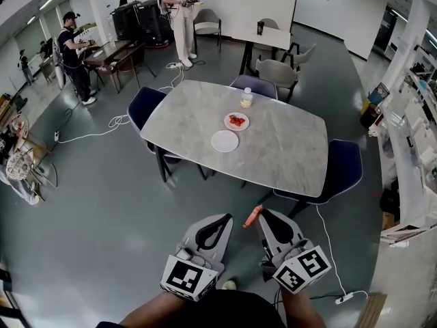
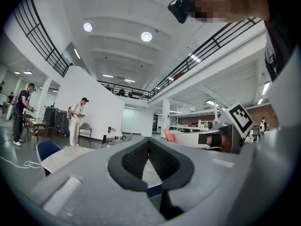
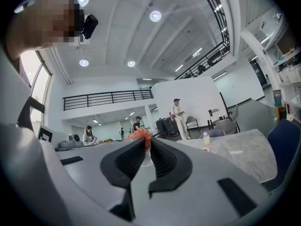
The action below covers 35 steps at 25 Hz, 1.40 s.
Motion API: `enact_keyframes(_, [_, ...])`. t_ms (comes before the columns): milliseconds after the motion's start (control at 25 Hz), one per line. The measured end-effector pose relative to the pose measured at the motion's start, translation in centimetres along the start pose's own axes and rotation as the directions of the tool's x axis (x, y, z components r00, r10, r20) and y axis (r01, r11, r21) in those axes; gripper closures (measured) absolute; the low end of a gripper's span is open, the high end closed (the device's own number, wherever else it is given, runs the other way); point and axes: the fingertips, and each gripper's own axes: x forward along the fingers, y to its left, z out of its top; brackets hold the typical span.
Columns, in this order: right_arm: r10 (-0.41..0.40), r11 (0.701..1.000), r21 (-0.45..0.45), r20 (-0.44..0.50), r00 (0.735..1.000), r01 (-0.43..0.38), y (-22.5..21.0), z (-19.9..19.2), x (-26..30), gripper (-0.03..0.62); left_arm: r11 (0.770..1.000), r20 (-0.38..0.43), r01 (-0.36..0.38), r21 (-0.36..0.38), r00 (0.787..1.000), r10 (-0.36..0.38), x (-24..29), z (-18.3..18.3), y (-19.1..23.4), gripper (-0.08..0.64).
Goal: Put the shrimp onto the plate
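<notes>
Between the tips of the right gripper (image 3: 146, 140), a small orange shrimp (image 3: 139, 135) is pinched, the jaws closed down on it and its end poking out past them. The left gripper (image 2: 148, 141) is beside it with its jaws drawn together at the tips and nothing between them. Both are held low and close to the person's body, over bare floor, well apart from the table (image 1: 287, 156). On that table lie an empty white plate (image 1: 224, 141) and, just beyond it, a second plate (image 1: 237, 121) carrying something red, with a small bottle (image 1: 246, 98) farther back. The pickup looks done; carrying the shrimp across to a plate and releasing it there remains.
</notes>
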Motion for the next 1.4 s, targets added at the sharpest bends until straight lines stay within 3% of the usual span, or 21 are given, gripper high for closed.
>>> enact_keyframes(440, [-0.062,0.998,-0.024,-0.007,0.998,0.062,-5.1,1.7,11.1,0.554,0.997,0.005,0.071,0.015,0.997,-0.072,8.3,0.7,9.2,0.552])
enact_keyframes(840, [-0.104,0.995,-0.019,-0.038,0.994,0.103,-9.0,1.3,17.2,0.554,0.995,-0.029,0.099,0.002,0.995,-0.099,13.3,-0.5,14.5,0.552])
enact_keyframes(1400, [-0.008,1.0,0.01,-0.112,0.994,0.009,-18.2,1.5,26.3,0.554,1.0,-0.066,-0.002,-0.016,0.998,0.001,23.5,-2.1,21.0,0.552])
